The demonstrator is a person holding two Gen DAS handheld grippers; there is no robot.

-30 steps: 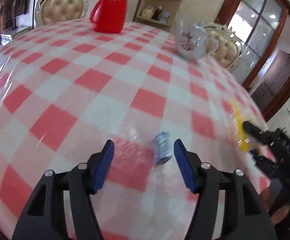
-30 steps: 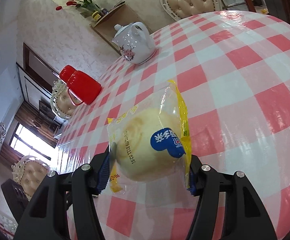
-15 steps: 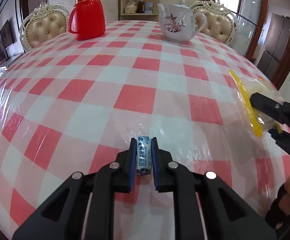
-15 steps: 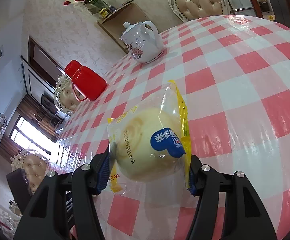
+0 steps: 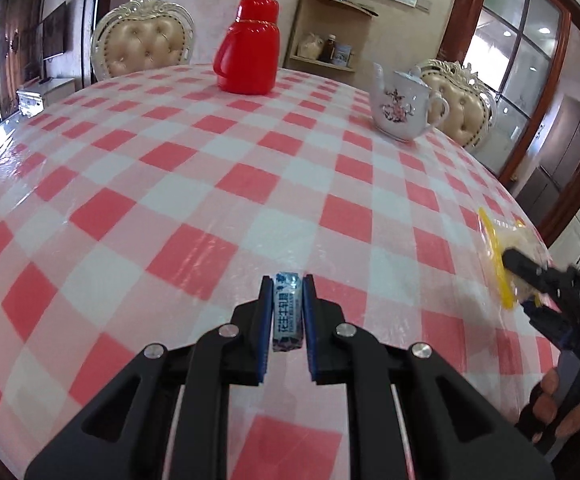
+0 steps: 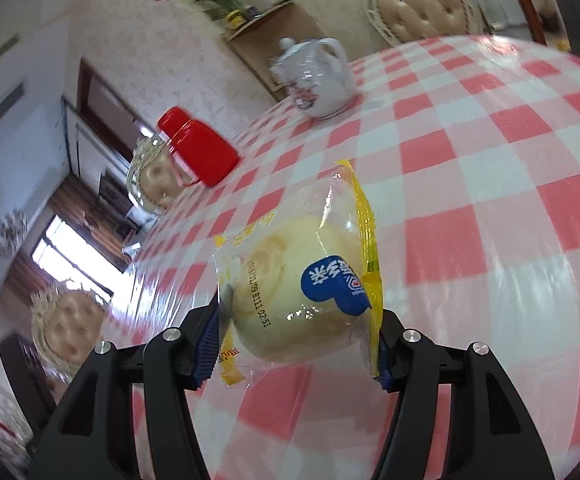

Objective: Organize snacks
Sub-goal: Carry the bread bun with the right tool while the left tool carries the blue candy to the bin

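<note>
My left gripper is shut on a small blue-wrapped candy bar and holds it just above the red-and-white checked tablecloth. My right gripper is shut on a packaged yellow bun in clear wrap with a yellow edge and blue label, held above the table. In the left wrist view the right gripper with the bun is at the far right, near the table edge.
A red thermos jug stands at the far side of the table. A white flowered teapot stands at the far right. Padded chairs ring the table; a wooden shelf stands behind.
My left gripper closed on the candy bar a second ago and has since lifted it slightly. My right gripper still holds the bun and has swung, the view tilting.
</note>
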